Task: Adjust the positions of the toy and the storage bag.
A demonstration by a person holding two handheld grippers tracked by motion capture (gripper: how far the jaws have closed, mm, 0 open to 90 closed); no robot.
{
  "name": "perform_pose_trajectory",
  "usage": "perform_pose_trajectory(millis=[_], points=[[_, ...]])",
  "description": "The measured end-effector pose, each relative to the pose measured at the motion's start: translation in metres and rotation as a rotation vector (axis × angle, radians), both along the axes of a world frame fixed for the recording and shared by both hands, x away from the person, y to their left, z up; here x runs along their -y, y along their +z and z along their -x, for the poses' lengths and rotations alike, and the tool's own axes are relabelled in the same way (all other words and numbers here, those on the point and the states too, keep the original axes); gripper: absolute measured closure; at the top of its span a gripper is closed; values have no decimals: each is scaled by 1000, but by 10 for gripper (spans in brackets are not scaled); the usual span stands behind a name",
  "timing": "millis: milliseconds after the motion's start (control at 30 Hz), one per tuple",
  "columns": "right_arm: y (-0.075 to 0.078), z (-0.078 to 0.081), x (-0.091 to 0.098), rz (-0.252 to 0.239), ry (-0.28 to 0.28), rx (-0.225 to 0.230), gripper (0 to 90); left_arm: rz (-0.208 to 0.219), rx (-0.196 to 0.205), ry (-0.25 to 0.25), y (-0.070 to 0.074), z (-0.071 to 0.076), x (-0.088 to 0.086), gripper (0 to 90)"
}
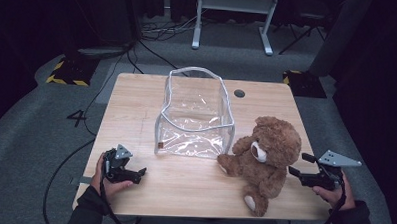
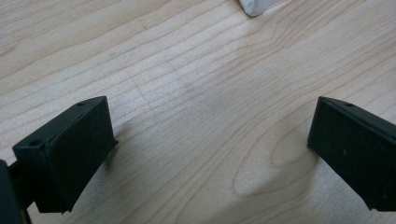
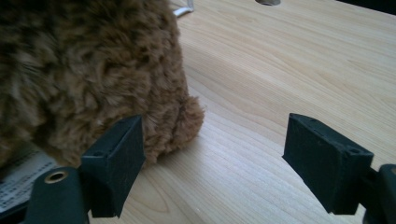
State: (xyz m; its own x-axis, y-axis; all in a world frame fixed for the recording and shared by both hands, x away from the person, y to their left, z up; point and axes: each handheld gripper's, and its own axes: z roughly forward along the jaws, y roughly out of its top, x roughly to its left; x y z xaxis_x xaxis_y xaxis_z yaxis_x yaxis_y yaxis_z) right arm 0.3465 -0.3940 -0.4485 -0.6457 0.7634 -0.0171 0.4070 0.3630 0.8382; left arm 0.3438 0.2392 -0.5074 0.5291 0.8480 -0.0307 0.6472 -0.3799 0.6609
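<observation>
A brown teddy bear (image 1: 265, 159) sits on the right part of the wooden table (image 1: 136, 105), leaning towards a clear plastic bag (image 1: 196, 114) with white trim that stands open in the middle. My right gripper (image 1: 298, 164) is open just right of the bear, apart from it. In the right gripper view the bear's fur (image 3: 84, 70) lies beyond the left jaw, and the gripper (image 3: 215, 140) has bare wood between its jaws. My left gripper (image 1: 140, 173) rests low at the table's front left, open, away from bag and bear. Bare wood also lies between its jaws in the left gripper view (image 2: 210, 140).
A round cable hole (image 1: 239, 93) sits in the table behind the bag. A white label (image 3: 18, 182) pokes out under the bear. A pale rounded thing (image 2: 254, 5) touches the top edge of the left gripper view. Cables and a desk frame (image 1: 232, 18) stand on the floor beyond.
</observation>
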Motion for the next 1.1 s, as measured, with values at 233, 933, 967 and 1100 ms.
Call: perform_pose_trajectory(millis=[233, 933, 967, 1100], points=[[6, 4, 0, -4, 11, 8, 201, 0, 0, 0, 0, 0, 0, 6], [22, 17, -9, -27, 72, 45, 202, 0, 0, 0, 0, 0, 0, 6], [23, 18, -10, -31, 78, 48, 202, 0, 0, 0, 0, 0, 0, 6], [26, 20, -14, -33, 90, 55, 202, 0, 0, 0, 0, 0, 0, 6]])
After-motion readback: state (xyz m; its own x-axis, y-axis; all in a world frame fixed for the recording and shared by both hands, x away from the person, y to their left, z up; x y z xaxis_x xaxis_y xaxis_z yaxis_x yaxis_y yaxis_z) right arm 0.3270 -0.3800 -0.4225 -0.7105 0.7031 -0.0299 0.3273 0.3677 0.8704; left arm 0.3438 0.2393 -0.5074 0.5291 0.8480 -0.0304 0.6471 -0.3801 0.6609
